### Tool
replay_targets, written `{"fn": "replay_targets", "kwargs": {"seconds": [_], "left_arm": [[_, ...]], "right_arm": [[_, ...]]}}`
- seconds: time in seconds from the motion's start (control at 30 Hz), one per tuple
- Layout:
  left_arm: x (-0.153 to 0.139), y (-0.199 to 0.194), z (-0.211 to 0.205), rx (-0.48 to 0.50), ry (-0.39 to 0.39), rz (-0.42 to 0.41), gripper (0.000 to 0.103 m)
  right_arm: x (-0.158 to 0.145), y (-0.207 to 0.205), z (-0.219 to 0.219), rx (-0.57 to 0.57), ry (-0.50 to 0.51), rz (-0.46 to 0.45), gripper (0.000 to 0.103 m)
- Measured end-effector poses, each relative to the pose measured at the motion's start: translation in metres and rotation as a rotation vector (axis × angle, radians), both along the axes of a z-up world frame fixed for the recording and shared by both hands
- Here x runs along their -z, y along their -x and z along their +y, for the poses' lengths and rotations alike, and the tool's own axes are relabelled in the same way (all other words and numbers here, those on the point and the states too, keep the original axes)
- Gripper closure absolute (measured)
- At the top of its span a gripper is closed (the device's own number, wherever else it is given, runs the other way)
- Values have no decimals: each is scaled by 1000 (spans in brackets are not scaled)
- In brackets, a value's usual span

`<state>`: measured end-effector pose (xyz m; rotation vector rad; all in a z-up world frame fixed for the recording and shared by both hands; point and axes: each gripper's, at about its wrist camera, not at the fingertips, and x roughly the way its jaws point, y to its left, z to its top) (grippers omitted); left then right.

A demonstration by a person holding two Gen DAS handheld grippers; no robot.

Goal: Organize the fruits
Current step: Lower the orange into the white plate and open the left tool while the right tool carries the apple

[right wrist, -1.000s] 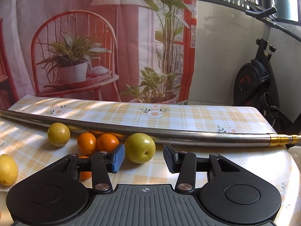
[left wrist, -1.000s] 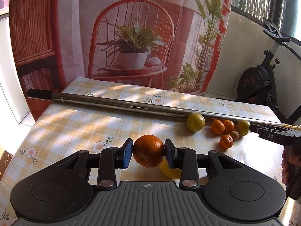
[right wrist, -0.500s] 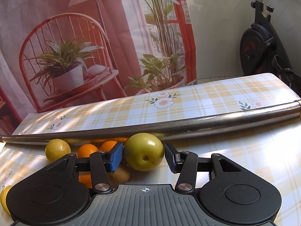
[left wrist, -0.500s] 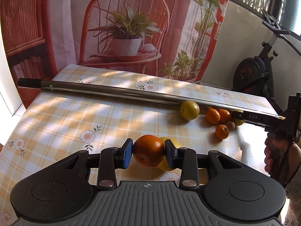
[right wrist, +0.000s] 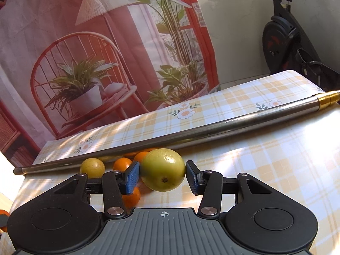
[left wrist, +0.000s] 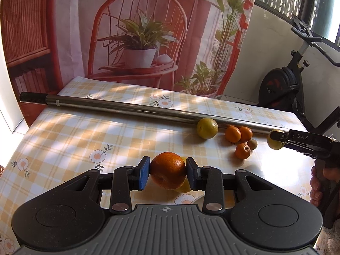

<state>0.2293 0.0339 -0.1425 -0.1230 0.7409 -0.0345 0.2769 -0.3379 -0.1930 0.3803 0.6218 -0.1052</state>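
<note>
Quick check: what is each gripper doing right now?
Left gripper: shut on the orange.
Right gripper: open around the yellow-green fruit, pads not yet touching it.

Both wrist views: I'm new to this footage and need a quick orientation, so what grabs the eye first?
First the large orange, clamped in the left claw above the checked tablecloth. Next, the yellow-green fruit sits between the right claw pads, which have yet to clamp it. Behind both, a long metal pole crosses the table, with small fruits beside it.
</note>
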Motion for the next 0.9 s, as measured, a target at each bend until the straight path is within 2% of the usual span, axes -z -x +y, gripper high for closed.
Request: {"fn": "replay_targets", "kwargs": {"seconds": [0.1,0.23,0.33,0.5,0.7,0.83,0.9], "left_arm": [[-2,8,0,14,4,-8,65],[-4,13,2,24,43,2,65],[-6,18,2,39,58,-17,65],[-3,24,0,64,98,2,65],[7,36,1,101,108,32,65],[21,41,-1,133,93,88,65],[28,45,-3,154,93,107,65]], "right_arm": [[-15,25,12,-30,-15,-29,59],[-28,56,25,-26,-80,-19,59],[-35,75,41,-38,-70,-16,59],[-37,90,63,-80,4,26,59],[-34,99,74,-71,3,61,59],[-28,104,82,-79,-41,60,59],[-23,105,89,-90,-29,68,59]]}}
